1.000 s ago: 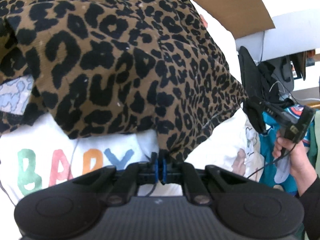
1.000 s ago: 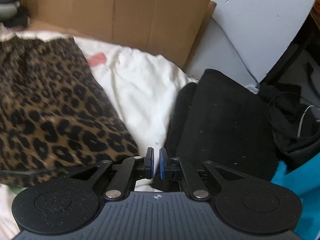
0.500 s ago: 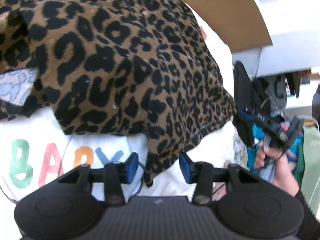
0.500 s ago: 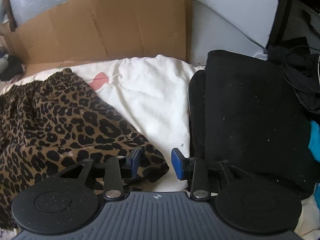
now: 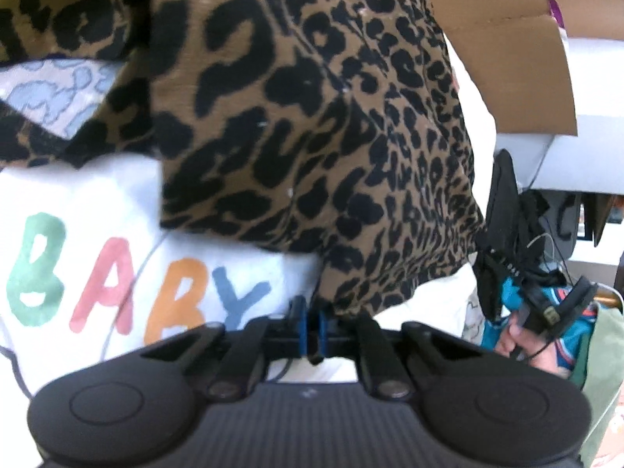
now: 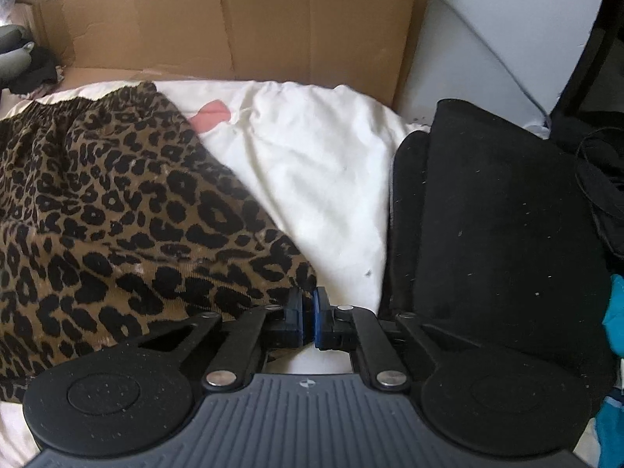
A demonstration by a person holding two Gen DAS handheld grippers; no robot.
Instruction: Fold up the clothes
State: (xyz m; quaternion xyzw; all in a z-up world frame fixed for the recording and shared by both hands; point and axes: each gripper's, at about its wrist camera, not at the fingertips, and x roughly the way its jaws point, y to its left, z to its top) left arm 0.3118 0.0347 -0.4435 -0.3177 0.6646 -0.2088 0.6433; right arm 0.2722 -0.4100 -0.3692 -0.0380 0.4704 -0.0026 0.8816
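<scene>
I found the brown and black leopard-print corduroy garment (image 5: 312, 124) spread over a white cloth printed with coloured BABY letters (image 5: 128, 284), cardboard sheet (image 6: 234, 19) at the far side. My left gripper (image 5: 311, 325) had just closed; its jaws stood together on the garment's near corner. My right gripper (image 6: 308, 318) had likewise just closed at the garment's right corner, apparently pinching the hem, though the view was poor. A folded black garment (image 6: 487, 214) lay to the right.

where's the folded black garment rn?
Right wrist view, right side: the folded black garment lies on the white sheet, apart from the leopard-print garment on the left, below the cardboard.
</scene>
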